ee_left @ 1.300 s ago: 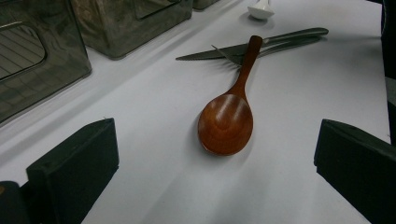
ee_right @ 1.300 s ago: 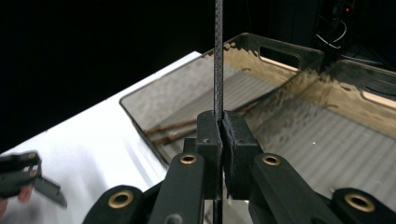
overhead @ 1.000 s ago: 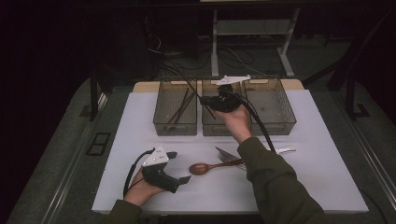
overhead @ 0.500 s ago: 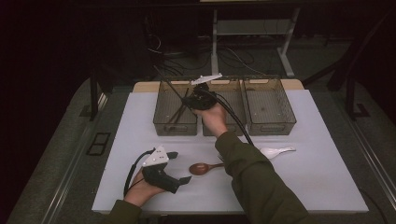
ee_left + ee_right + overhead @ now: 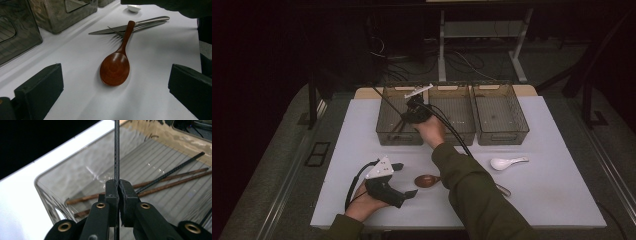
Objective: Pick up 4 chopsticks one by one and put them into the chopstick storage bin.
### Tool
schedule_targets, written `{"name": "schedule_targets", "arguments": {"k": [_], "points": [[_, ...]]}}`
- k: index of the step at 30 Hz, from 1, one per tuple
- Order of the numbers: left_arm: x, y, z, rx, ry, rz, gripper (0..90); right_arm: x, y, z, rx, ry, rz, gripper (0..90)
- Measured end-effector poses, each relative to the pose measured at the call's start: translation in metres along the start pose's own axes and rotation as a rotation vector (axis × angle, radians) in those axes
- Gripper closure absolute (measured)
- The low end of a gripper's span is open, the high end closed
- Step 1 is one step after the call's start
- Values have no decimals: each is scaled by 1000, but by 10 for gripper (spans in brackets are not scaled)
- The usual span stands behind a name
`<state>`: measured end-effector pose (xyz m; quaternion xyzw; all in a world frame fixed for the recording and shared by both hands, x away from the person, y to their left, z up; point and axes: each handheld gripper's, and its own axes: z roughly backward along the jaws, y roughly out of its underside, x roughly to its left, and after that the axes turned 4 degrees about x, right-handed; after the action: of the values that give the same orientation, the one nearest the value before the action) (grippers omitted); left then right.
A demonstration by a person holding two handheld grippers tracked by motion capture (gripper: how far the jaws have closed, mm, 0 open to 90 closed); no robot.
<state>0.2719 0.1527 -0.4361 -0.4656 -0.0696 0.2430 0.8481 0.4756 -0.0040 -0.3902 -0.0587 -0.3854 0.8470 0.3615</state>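
Since the earlier frame your right gripper has carried its black chopstick leftward, over the far-left bin on the bench. Its jaws are clenched on the stick, which runs straight out from them, slanting into the bin (other chopsticks already lie there). Your left gripper rests with jaws released.

The thin black chopstick looks matt and finely ribbed. The left smoky translucent plastic bin has glossy walls and a ridged floor, holding rough brown wooden chopsticks. The reddish-brown wooden spoon is polished, the silver metal knife shiny, the white tabletop smooth and matt.
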Motion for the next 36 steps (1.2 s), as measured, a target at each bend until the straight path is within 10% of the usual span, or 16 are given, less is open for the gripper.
{"name": "schedule_targets", "arguments": {"k": [17,36], "points": [[0,0,0,5,-2,-5,0,2,-5,18,-4,-3,11,505],[2,2,0,12,-16,1,0,-10,32,77,-58,-87,109,378]]}}
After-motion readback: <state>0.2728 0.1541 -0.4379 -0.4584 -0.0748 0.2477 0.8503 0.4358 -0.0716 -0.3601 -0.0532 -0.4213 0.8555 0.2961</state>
